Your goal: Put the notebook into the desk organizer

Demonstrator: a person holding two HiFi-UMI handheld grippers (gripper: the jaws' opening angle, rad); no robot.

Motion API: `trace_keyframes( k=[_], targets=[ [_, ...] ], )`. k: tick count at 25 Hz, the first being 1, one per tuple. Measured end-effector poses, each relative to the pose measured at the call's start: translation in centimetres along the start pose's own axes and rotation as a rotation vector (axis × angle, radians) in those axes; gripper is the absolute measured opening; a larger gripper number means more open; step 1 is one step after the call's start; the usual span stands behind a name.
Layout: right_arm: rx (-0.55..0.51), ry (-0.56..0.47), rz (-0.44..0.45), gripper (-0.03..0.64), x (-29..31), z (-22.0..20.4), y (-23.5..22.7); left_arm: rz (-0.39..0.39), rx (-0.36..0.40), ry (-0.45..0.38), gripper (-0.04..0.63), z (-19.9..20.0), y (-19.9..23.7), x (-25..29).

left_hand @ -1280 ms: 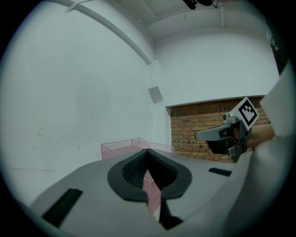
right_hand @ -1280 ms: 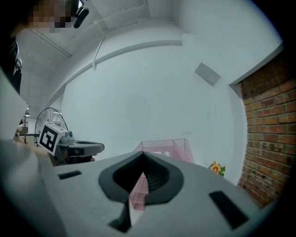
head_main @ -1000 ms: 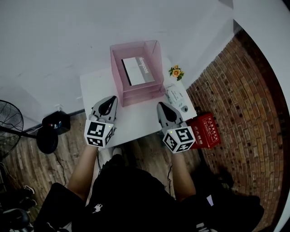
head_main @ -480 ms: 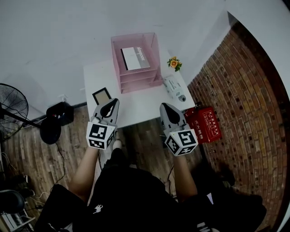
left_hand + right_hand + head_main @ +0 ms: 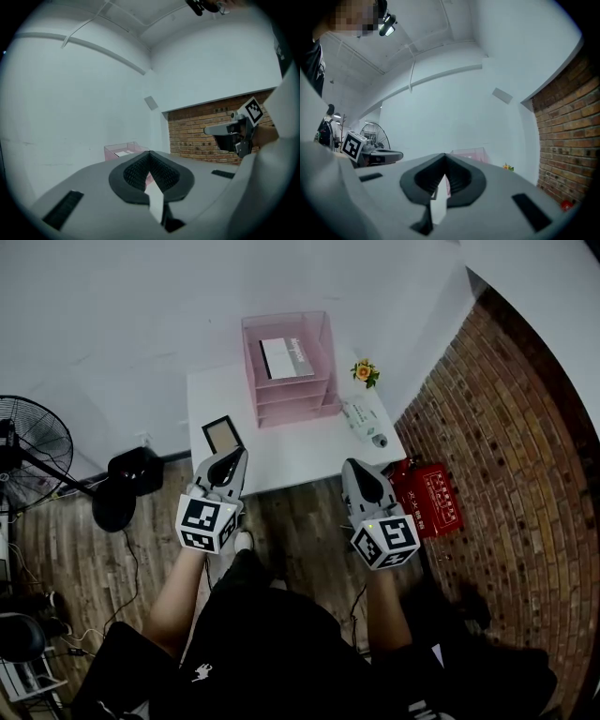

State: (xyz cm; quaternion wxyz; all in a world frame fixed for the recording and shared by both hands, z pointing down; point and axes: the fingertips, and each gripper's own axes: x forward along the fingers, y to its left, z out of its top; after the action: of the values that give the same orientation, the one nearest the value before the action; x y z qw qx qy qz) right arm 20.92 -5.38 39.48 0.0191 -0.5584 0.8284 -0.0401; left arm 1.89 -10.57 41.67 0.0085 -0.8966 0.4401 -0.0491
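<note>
Your left tool (image 5: 227,459) is clenched with nothing between its jaws. It shows low and left of centre, with its tip at the near edge of the white tabletop (image 5: 300,451). Your right tool (image 5: 360,470) is clenched and empty too, low and right of centre at the same edge.

The notebook (image 5: 286,357) lies flat in the top tray of the pink desk organizer (image 5: 292,395), at upper centre and well apart from both tools. A brown-faced frame (image 5: 223,435) sits just above the left tool's tip. A small flower (image 5: 364,372) stands to the right of the organizer. A red box (image 5: 429,502) lies on the floor at right.
</note>
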Motion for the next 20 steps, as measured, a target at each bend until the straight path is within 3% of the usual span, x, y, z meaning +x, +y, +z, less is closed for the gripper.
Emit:
trace_keyframes(
  k=[13, 20],
  targets=[
    [0.034, -0.05, -0.068, 0.002, -2.2, 1.8, 0.7, 0.0, 0.031, -0.031, -0.002, 1.2, -0.5, -1.9],
    [0.008, -0.039, -0.105, 0.002, -3.1, 2.0, 0.9, 0.018, 0.0, -0.058, 0.0, 1.8, -0.6, -2.2]
  ],
)
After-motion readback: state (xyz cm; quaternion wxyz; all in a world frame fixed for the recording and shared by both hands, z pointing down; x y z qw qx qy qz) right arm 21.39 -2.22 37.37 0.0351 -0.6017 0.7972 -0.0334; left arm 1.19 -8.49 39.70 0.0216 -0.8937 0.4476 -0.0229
